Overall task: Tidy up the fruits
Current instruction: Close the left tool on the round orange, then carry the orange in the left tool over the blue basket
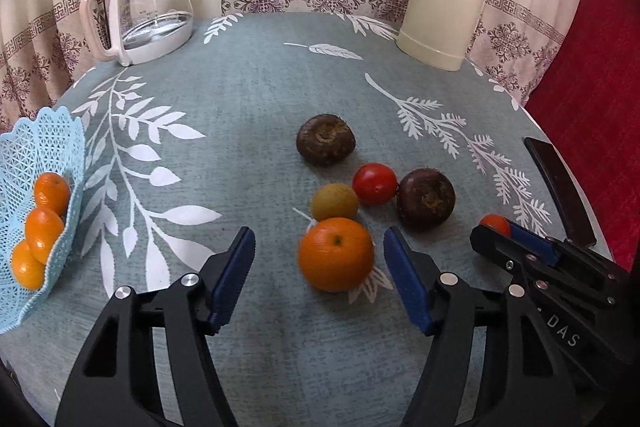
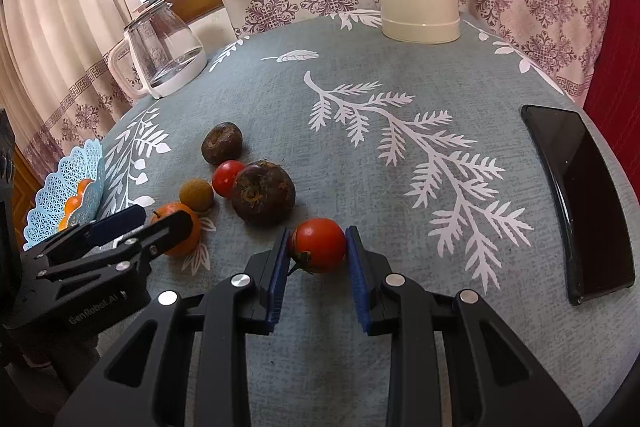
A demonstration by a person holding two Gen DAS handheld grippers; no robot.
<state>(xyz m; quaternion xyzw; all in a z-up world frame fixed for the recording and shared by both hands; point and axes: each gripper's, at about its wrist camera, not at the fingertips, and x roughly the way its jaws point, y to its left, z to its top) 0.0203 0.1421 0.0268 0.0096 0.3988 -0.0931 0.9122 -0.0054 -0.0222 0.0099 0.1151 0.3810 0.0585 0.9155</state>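
While spread wide around a loose orange, left gripper touches nothing, with bare tablecloth ahead and a blue lace basket of oranges far to its left, cut off at frame edge. Pinched between right gripper pads: a stemmed tomato, phone well to its right near table's rim. Readable on gripper bodies: "GenRobot.AI", partly hidden "DAS". Thermos label too small.

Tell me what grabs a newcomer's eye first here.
The right hand-held gripper closed around a red tomato near the table's front edge. Beside it, the left hand-held gripper stands open around an orange, with a blue basket of oranges at far left.
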